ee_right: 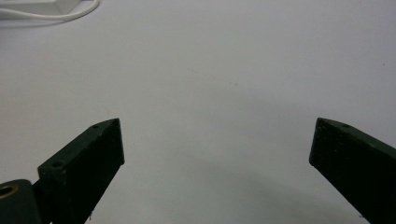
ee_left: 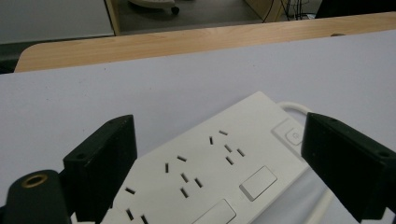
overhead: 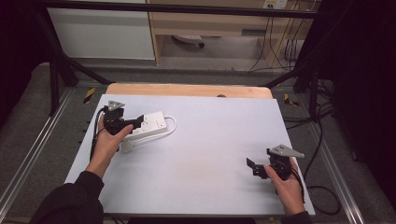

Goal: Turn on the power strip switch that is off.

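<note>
Left gripper (ee_left: 219, 158) fingers straddle the power strip (ee_left: 219, 163), apparently untouched.

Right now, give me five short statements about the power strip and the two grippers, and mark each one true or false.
1. The left gripper has its fingers spread on either side of the white power strip. True.
2. The right gripper is clamped on the power strip. False: it is open over bare table, far from the strip.
3. The power strip lies at the left of the table. True.
4. The strip's cable is black. False: it is white.
5. The strip stands upright on one end. False: it lies flat, sockets facing up.
</note>
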`<action>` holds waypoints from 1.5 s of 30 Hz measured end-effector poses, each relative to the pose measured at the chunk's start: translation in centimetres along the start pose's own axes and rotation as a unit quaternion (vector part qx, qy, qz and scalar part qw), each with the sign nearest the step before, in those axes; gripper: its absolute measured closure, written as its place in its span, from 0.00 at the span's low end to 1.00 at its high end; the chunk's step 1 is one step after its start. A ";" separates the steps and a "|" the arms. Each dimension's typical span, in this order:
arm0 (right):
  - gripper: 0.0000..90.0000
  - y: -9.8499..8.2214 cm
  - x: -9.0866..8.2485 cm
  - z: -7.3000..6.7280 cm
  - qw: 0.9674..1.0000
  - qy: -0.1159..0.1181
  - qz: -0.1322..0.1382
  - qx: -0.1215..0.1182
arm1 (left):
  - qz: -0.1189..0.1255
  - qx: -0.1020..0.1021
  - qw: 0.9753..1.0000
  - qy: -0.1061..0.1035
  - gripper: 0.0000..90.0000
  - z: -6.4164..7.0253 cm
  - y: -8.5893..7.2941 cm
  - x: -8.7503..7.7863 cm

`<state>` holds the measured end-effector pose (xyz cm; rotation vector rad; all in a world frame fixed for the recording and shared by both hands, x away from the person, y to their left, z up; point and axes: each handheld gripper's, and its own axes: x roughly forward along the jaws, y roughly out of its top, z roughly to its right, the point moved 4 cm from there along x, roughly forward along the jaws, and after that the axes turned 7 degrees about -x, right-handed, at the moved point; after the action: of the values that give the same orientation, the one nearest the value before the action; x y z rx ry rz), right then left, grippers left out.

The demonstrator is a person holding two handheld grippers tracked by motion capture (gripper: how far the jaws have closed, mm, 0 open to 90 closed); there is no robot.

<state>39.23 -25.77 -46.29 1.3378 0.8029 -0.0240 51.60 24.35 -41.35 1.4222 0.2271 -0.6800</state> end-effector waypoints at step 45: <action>0.04 0.0 0.0 0.1 1.000 0.000 -0.002 -0.001 | -0.066 0.016 0.998 -0.011 0.70 0.2 -1.3 0.9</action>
<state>39.26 -25.82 -46.33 1.3338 0.8048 -0.0254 51.54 23.91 -42.83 1.4384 0.2961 -0.8089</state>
